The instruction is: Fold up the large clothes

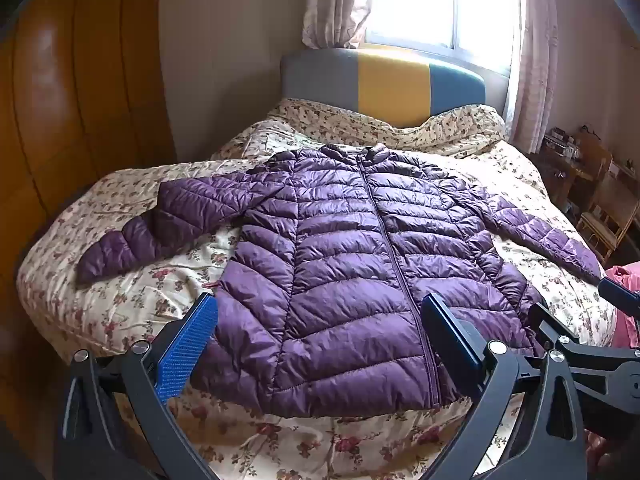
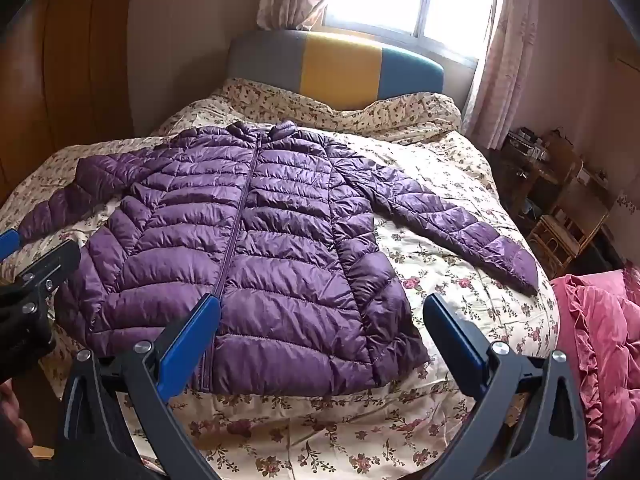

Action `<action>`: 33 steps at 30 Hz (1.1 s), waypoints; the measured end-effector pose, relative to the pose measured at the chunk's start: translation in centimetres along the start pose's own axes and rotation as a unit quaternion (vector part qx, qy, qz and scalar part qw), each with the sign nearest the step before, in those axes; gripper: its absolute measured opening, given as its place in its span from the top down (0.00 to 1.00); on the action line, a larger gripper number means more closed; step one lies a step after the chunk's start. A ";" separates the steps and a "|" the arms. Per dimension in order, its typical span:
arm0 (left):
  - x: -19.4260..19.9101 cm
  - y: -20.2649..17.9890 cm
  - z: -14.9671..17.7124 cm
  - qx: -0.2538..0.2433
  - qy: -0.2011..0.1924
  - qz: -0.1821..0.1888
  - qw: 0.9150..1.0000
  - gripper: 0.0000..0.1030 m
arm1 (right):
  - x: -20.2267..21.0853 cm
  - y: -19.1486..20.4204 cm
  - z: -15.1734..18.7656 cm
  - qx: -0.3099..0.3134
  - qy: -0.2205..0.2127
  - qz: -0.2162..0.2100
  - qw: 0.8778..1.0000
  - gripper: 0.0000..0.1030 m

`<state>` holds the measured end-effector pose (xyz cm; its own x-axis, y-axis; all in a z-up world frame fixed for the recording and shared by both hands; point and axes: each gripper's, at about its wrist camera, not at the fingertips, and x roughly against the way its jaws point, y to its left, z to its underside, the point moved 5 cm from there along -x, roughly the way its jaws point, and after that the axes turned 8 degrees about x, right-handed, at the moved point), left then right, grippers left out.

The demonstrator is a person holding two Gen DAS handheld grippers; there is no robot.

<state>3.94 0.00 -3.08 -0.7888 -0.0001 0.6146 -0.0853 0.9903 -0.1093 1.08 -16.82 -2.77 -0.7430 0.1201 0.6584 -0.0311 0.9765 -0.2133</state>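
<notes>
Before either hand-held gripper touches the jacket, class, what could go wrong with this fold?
1. The puffy jacket looks slick, so folds may spring open or slip from the pads.
2. Its hem lies near the bed's edge; it could slide off.
3. The soft, rumpled quilt may get pinched too.

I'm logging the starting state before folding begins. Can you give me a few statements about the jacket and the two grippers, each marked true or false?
1. The purple jacket lies spread flat on the bed, front up. True.
2. Its zip is open. False: it is zipped closed to the collar.
3. Both sleeves are folded across the chest. False: both stretch outward onto the quilt.
4. The left gripper has its jaws open, holding nothing. True.
5. The right gripper is clamped on the hem. False: its jaws are open, empty.
</notes>
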 end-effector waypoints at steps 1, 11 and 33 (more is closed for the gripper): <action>0.0 0.0 0.0 0.000 0.001 0.000 1.000 0.03 | -0.2 0.1 0.0 0.001 0.006 -0.002 1.000 0.02; -0.3 0.4 0.4 0.008 0.006 -0.004 1.000 0.03 | -1.5 0.4 0.6 -0.001 0.008 -0.007 1.000 0.02; -1.5 1.2 0.5 0.022 0.015 -0.006 1.000 0.03 | -2.3 1.1 -0.1 0.015 0.015 -0.012 1.000 0.02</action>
<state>4.70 1.10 -4.52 -0.7685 -0.0071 0.6398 -0.1215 0.9834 -0.1350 2.82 -15.99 -4.44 -0.7217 0.1018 0.6847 -0.0698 0.9734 -0.2182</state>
